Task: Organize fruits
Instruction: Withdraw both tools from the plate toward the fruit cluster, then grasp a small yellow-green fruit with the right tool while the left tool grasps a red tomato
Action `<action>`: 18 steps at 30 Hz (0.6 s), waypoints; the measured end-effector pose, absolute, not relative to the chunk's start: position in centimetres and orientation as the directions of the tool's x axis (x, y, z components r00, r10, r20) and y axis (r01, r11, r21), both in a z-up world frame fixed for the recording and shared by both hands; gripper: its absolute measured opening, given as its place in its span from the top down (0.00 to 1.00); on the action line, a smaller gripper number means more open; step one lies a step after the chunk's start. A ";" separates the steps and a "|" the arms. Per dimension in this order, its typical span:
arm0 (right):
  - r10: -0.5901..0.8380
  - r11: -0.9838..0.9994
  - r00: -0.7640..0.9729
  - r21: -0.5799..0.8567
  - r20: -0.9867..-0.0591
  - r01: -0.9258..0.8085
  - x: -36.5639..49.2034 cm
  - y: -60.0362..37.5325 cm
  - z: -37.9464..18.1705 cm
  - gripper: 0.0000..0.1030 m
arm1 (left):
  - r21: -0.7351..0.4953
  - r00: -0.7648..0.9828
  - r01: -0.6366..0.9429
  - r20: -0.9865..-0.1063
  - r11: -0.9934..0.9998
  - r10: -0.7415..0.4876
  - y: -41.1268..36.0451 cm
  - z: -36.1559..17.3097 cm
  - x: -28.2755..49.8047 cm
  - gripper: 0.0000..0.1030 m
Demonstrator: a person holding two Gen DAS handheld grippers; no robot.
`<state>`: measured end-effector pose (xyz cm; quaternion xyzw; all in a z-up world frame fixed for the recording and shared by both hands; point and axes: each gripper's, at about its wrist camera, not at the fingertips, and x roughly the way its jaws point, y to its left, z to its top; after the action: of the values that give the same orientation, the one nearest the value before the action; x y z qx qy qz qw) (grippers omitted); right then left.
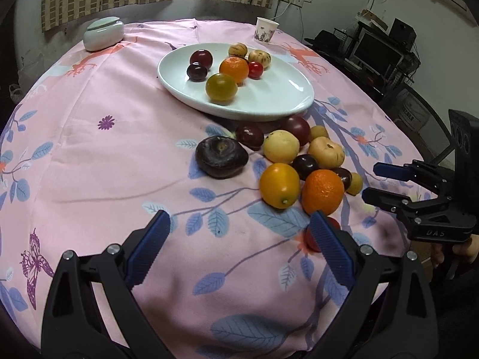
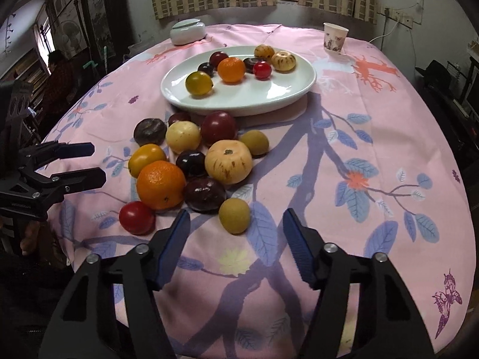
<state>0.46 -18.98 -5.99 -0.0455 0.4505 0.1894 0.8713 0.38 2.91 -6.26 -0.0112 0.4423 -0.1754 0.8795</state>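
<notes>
The small olive-yellow fruit (image 2: 234,215) lies just ahead of the right tool (image 2: 236,233) (wide open, empty, like the left tool (image 1: 239,233)), nearest of the loose pile short of the plate (image 2: 287,89).

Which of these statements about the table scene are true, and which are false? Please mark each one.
1. The white plate already holds several fruits. True.
2. Both grippers are shut on fruit. False: the left gripper and the right gripper are open and hold nothing.
3. An orange lies on the plate and another orange lies on the tablecloth. True.
4. The paper cup stands on the plate. False: it stands on the cloth, beyond the plate.
5. The lidded white jar lies tipped over. False: it stands upright at the far edge.
</notes>
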 end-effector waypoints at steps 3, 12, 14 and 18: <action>0.291 0.922 0.500 0.098 -0.815 -0.376 0.8 -18.7 -6.8 0.54 | -0.162 0.538 0.312 -0.782 0.936 -0.315 2.5 -6.3 0.0 0.07; 0.297 0.928 0.500 0.122 -0.814 -0.353 1.1 -19.4 -7.0 0.75 | -0.149 0.524 0.361 -0.784 0.921 -0.332 0.5 -6.2 -1.4 0.07; 0.294 0.934 0.511 0.129 -0.807 -0.334 0.7 -20.2 -6.8 0.75 | -0.155 0.513 0.381 -0.784 0.911 -0.348 -0.3 -6.3 -1.7 0.07; 0.311 0.938 0.511 0.174 -0.801 -0.299 -0.4 -22.0 -7.0 0.75 | -0.115 0.504 0.420 -0.795 0.900 -0.337 -2.4 -7.1 -2.0 0.07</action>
<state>-0.38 -22.00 -6.98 0.0067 0.4623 0.1755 0.8691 -1.95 -2.37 -7.05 0.0464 0.4473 -0.2188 0.8660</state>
